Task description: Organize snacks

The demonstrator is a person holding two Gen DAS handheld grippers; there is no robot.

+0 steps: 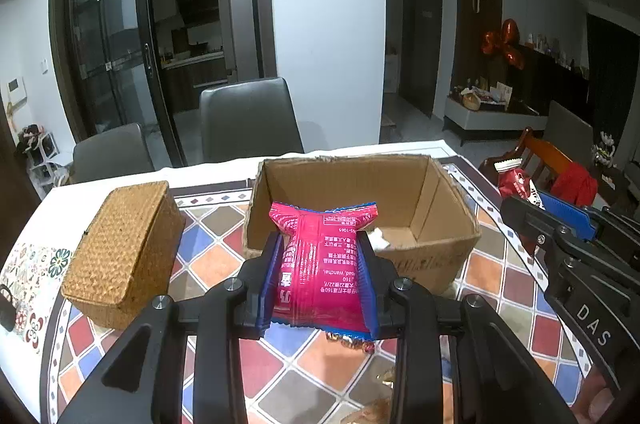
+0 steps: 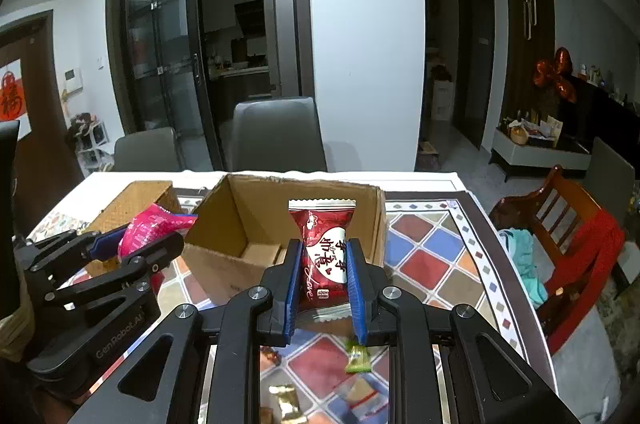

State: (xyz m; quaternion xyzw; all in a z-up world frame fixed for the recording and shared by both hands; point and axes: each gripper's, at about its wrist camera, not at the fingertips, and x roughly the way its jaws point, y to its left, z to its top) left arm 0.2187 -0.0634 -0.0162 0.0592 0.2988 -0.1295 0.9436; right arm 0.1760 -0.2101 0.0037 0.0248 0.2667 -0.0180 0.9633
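My left gripper is shut on a pink snack packet and holds it above the table, in front of the open cardboard box. My right gripper is shut on a dark red snack packet just before the same box. The left gripper and its pink packet show at the left of the right wrist view. The right gripper with its red packet shows at the right of the left wrist view. Something small and white lies inside the box.
A woven basket with lid stands left of the box on the tiled-pattern table. Small wrapped candies lie on the table below the grippers. Grey chairs stand behind the table; a wooden chair with red cloth is at the right.
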